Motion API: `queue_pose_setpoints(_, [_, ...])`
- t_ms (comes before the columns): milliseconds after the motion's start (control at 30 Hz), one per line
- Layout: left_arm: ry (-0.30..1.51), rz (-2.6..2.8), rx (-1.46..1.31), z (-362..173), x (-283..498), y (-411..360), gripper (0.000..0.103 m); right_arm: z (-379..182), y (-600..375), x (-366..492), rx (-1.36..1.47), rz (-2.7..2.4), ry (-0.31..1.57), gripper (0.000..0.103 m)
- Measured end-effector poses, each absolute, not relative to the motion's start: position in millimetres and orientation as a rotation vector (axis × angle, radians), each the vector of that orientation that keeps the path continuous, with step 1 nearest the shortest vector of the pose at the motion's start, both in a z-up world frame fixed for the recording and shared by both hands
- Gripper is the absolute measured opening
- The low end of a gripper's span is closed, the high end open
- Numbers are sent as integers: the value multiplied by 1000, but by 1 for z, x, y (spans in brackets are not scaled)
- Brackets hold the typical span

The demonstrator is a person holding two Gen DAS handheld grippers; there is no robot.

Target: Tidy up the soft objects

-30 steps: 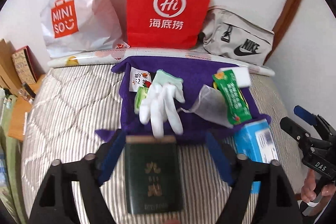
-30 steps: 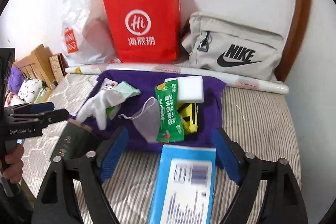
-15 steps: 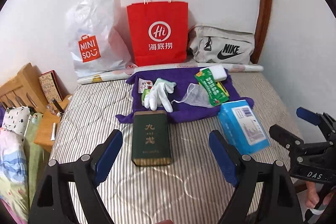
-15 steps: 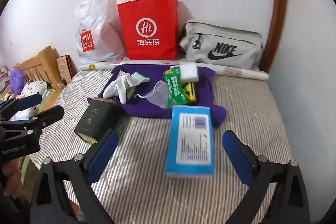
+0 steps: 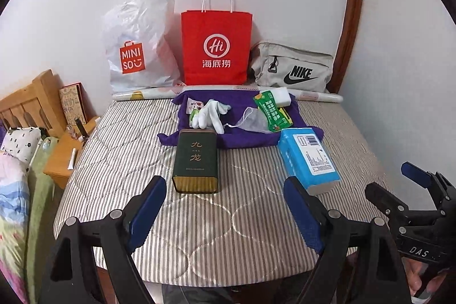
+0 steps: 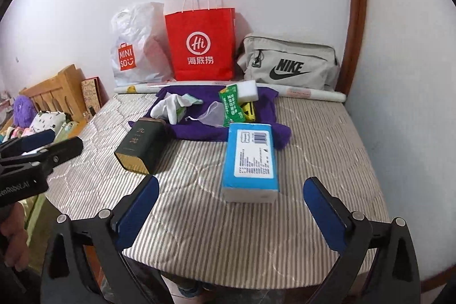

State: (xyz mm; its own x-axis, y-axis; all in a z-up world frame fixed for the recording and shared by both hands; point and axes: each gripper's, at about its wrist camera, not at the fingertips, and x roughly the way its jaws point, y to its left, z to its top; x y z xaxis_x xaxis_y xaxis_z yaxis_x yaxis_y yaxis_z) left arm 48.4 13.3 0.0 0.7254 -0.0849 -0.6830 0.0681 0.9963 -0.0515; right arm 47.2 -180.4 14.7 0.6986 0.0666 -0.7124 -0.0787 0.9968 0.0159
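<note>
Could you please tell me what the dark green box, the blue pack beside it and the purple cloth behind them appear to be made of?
Dark green box: probably metal tin, semi-gloss, with a gold-coloured rim at its end; coated card is possible.
Blue pack: thin glossy plastic wrap that catches light, soft-cornered, white contents showing at the end, likely tissues.
Purple cloth: matte, rumpled soft fabric, perhaps a microfibre towel.

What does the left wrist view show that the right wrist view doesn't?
Left only: the small printed packet beside the white glove, and the right gripper from the side.
Right only: a purple plush toy by the headboard, and the left gripper from the side.
Both: green tin, blue tissue pack, purple cloth, red bag, both grippers open and empty.
</note>
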Motion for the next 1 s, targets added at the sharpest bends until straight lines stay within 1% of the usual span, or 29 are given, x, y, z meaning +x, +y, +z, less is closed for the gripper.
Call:
queue_pose_setpoints(300, [746, -82, -12, 0, 36, 11, 83, 19, -181, 30, 5, 84, 778, 100])
queue_pose_setpoints(1000, [749, -88, -16, 0, 29, 9, 83, 16, -178, 26, 14, 85, 790, 100])
